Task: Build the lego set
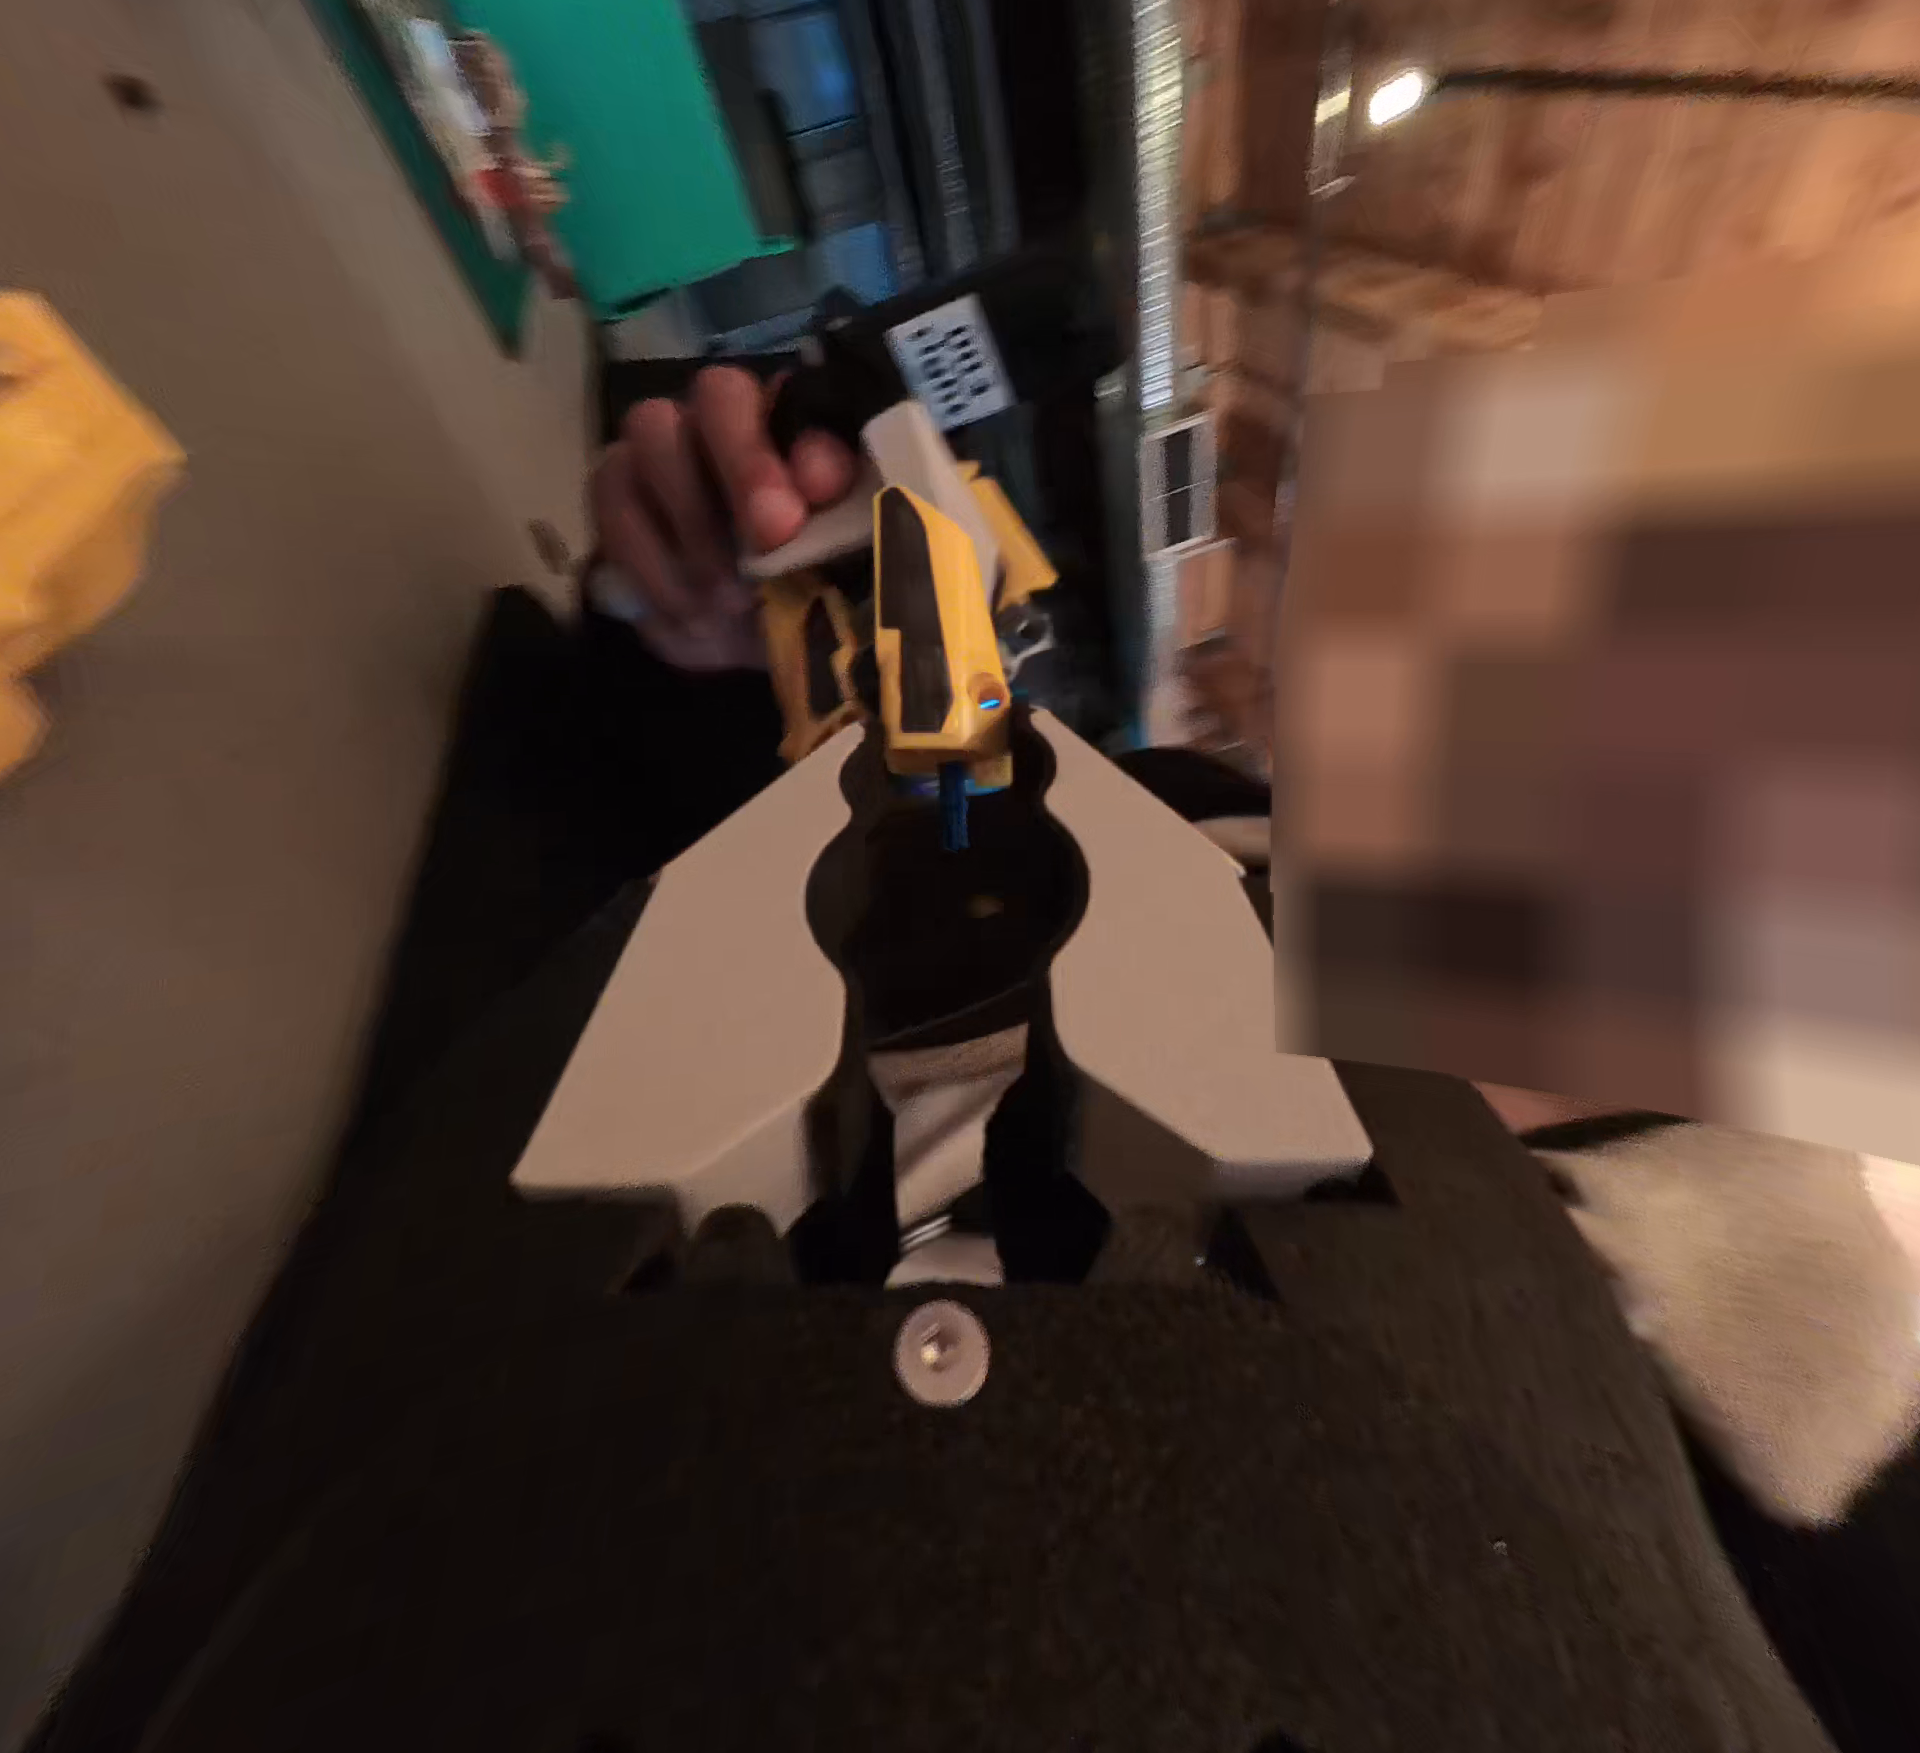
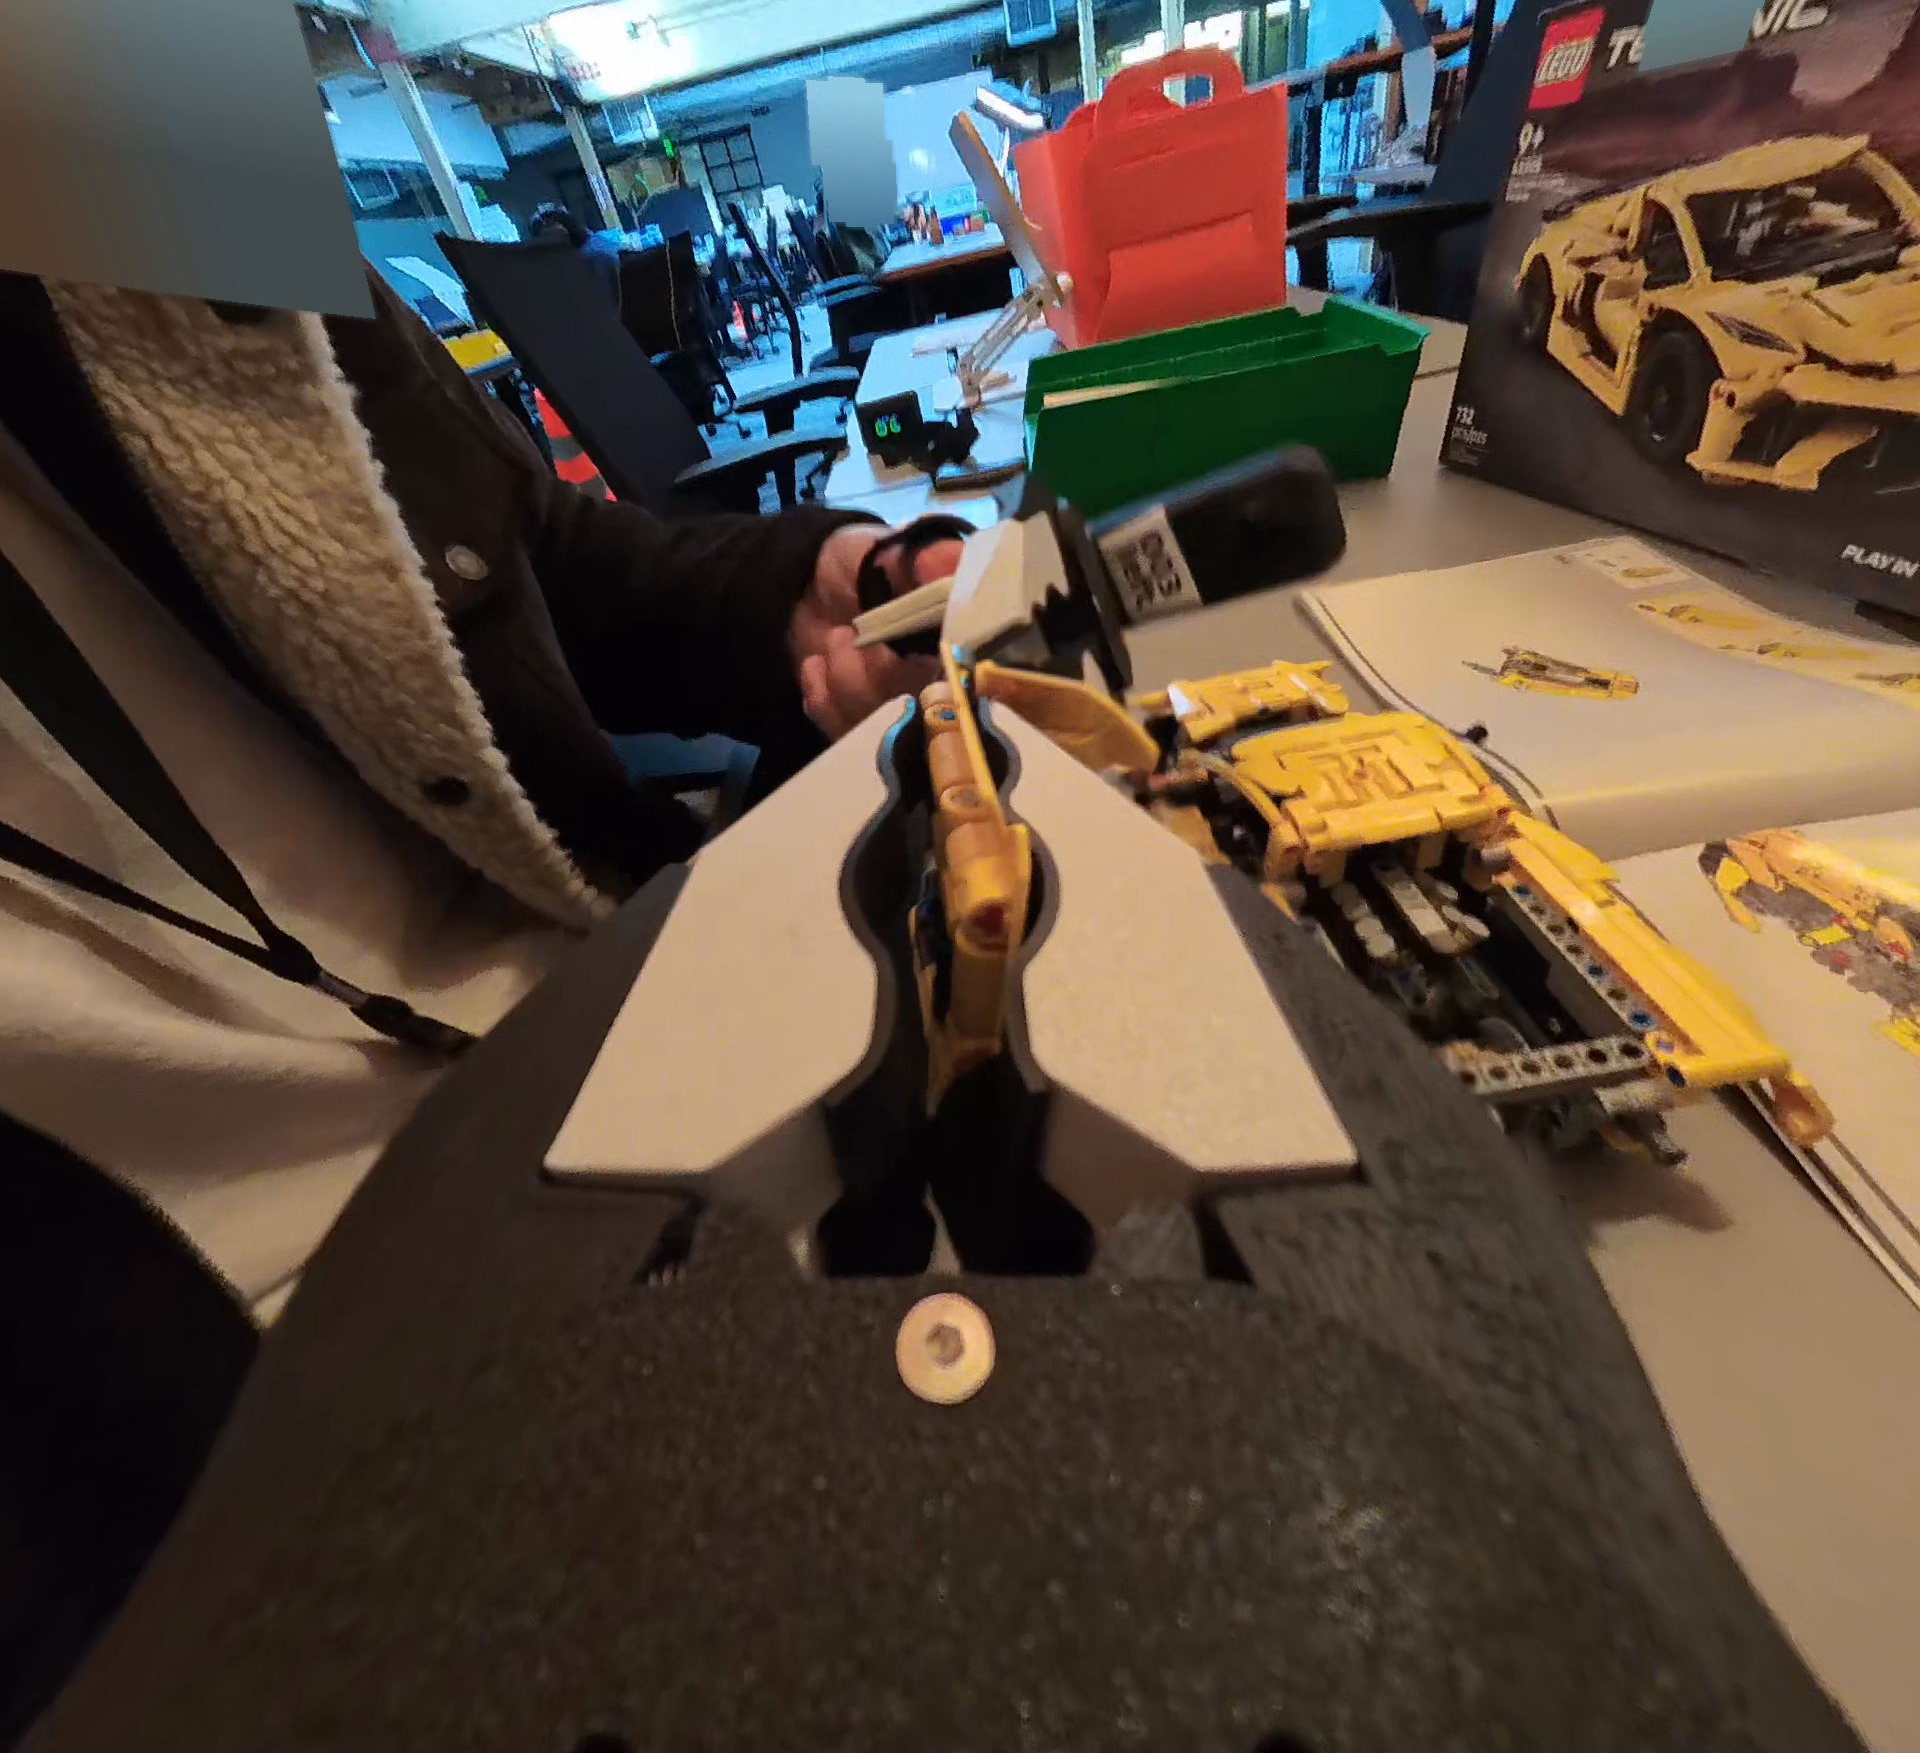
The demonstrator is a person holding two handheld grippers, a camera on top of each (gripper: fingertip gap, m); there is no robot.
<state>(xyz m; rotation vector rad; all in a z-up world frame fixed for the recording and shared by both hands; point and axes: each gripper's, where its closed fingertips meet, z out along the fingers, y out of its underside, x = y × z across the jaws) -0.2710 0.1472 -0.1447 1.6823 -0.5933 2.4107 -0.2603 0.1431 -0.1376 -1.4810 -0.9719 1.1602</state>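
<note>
Both grippers hold one yellow lego sub-assembly in the air between them. In the right wrist view my right gripper (image 2: 951,721) is shut on this long yellow panel piece (image 2: 966,872), which runs up between its grey fingers. My left gripper (image 2: 1003,607) grips the piece's far end from the opposite side. In the left wrist view my left gripper (image 1: 940,747) is shut on the end of the yellow piece (image 1: 930,623), which has a black stripe and a blue axle (image 1: 954,815). The right gripper (image 1: 914,467) and a hand (image 1: 717,498) show behind it.
A partly built yellow car chassis (image 2: 1392,830) lies on the grey table (image 2: 1714,1391) right of my right gripper. Open instruction booklets (image 2: 1558,695), the set's box (image 2: 1714,301), a green bin (image 2: 1226,404) and a red bag (image 2: 1153,197) stand behind. A person's jacket (image 2: 312,560) is at left. Only a small space, under 4 cm, lies between the two pairs of fingers.
</note>
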